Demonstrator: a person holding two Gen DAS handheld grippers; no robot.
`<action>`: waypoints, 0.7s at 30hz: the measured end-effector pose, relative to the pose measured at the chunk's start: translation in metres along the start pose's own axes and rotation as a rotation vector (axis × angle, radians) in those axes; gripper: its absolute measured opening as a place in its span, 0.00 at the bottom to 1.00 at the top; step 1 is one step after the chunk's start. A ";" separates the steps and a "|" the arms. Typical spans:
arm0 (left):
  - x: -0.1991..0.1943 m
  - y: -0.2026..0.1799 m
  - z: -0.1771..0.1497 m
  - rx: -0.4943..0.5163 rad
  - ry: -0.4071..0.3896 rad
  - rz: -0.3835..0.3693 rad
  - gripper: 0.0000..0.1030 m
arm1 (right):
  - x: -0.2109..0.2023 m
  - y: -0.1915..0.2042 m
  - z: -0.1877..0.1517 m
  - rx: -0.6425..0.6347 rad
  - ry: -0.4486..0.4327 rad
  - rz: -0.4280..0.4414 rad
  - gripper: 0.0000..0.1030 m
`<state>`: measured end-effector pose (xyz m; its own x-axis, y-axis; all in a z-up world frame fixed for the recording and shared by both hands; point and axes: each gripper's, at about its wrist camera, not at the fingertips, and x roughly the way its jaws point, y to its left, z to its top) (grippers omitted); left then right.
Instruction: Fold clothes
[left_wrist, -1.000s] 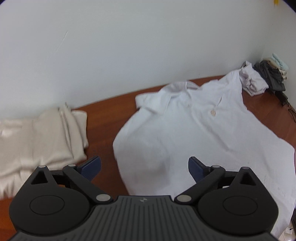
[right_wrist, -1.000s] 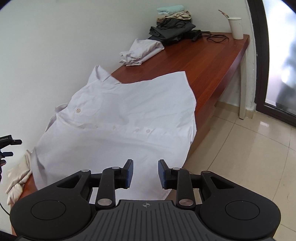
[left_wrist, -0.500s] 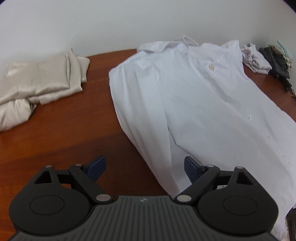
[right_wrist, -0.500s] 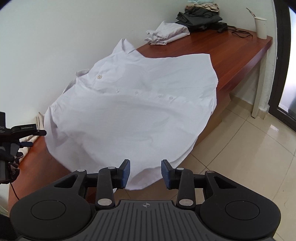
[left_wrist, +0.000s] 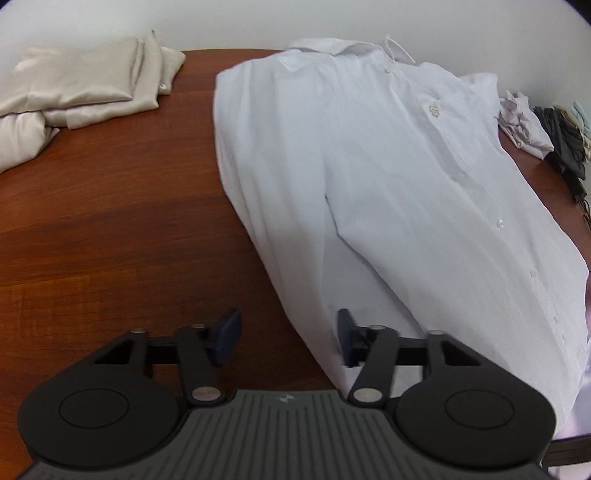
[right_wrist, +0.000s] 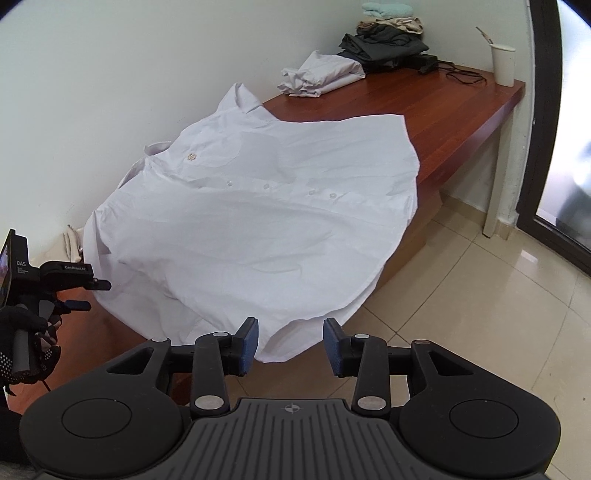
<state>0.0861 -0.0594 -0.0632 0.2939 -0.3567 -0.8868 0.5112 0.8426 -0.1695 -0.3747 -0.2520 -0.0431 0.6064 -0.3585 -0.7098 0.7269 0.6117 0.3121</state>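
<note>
A white button-up shirt lies spread front-up on the red-brown wooden table, collar toward the wall. Its hem hangs over the table's front edge. My left gripper is open, low over the table at the shirt's left side edge, with the cloth's border between its blue pads. My right gripper is open too, just in front of the hanging hem, with nothing gripped. The left gripper also shows at the left of the right wrist view, held by a gloved hand.
Folded beige cloth lies at the table's far left by the wall. A crumpled white garment, a dark clothes pile, black cables and a white cup sit at the table's right end. Tiled floor lies on the right.
The left gripper dropped lower and closed in on the shirt's left edge, its jaws narrowing somewhat. The right gripper moved nearer the hanging hem and its jaws widened.
</note>
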 end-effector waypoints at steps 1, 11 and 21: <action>0.001 -0.001 0.000 0.005 0.008 -0.012 0.04 | -0.001 -0.002 0.000 0.006 -0.002 -0.003 0.41; -0.052 -0.014 0.018 0.235 -0.164 0.073 0.03 | -0.002 -0.012 0.003 0.032 -0.015 0.015 0.45; -0.105 -0.015 0.052 0.472 -0.236 0.211 0.03 | 0.010 -0.013 0.005 0.039 -0.012 0.093 0.45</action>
<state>0.0895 -0.0551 0.0548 0.5734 -0.3264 -0.7514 0.7117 0.6527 0.2596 -0.3765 -0.2668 -0.0507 0.6753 -0.3105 -0.6690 0.6793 0.6150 0.4003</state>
